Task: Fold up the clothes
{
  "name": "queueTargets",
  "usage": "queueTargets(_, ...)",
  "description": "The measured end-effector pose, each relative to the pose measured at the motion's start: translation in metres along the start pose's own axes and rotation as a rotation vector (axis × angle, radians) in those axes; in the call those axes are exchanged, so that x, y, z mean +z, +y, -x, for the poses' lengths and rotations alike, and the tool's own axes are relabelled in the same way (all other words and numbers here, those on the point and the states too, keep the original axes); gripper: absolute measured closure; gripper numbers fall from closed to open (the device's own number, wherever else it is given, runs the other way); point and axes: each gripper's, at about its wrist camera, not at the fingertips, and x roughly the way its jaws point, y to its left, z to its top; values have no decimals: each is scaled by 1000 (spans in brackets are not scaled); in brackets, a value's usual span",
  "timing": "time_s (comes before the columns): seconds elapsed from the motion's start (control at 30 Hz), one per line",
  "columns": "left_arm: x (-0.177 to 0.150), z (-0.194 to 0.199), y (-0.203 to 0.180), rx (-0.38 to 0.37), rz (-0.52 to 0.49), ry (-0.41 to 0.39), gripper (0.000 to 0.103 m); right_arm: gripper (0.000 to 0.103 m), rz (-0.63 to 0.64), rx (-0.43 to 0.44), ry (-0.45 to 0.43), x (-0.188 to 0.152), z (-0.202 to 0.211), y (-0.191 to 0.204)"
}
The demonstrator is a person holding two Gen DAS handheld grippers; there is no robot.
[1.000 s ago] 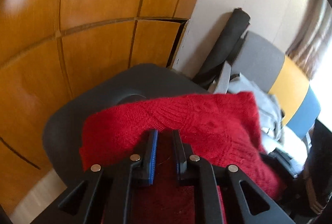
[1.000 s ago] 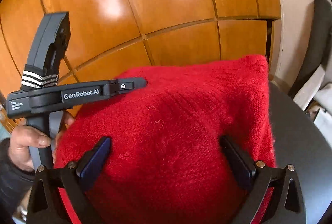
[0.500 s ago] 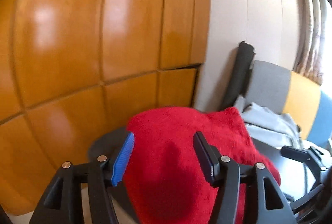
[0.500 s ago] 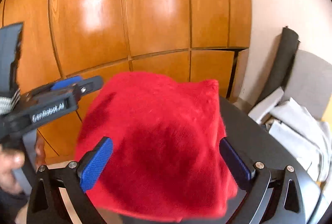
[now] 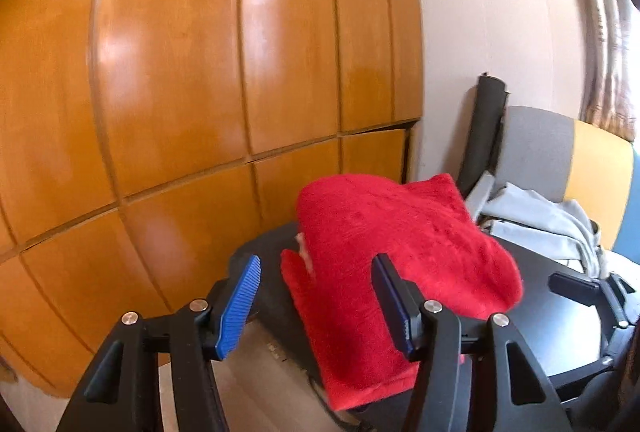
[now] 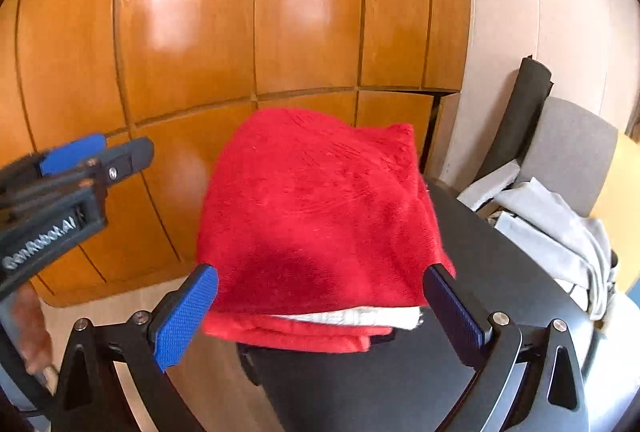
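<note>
A folded red sweater (image 5: 400, 240) lies on the black round table (image 5: 552, 316), hanging a little over its edge. A white layer (image 6: 360, 316) shows between its folds. My left gripper (image 5: 316, 264) is drawn back from the sweater; its jaws stand wide and are closing slightly, with nothing pressed between the blue pads. My right gripper (image 6: 320, 276) is open too, its tips just short of the sweater (image 6: 316, 211). In the right wrist view the left gripper (image 6: 80, 159) hovers to the left, held by a hand.
A glossy wooden panel wall (image 5: 200, 91) stands right behind the table (image 6: 480, 244). To the right is a chair (image 6: 572, 147) with a grey, yellow and blue back holding pale grey clothes (image 6: 560, 232). A black roll (image 6: 524, 103) leans on the white wall.
The left gripper, shut on the red sweater a second ago, has opened and let it go. Both grippers have pulled back and risen, and the sweater rests folded on the table.
</note>
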Motion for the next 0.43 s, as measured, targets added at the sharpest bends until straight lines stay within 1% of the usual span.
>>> queueTargets(0.03,-2,3,2,0,6,1,44,0,3,2,-3,-1,3,1)
queueTargets(0.13,-4,5,7,-58,35,24,47,0,22,3,-14,-3,6,7)
queueTargets(0.2,-6,4,8,-82,46,40,48,0,38,0,-20,-4,8,12)
queueTargets(0.23,-7,4,8,-86,46,42,49,0,44,0,-22,-5,8,14)
queueTargets(0.27,-8,4,7,-83,43,39,55,0,49,1,-24,-5,8,15)
queueTargets(0.3,-9,4,6,-81,39,37,58,0,54,-2,-24,-6,7,17)
queueTargets(0.43,-14,3,-1,-69,15,47,59,0,67,-14,-19,-9,3,22)
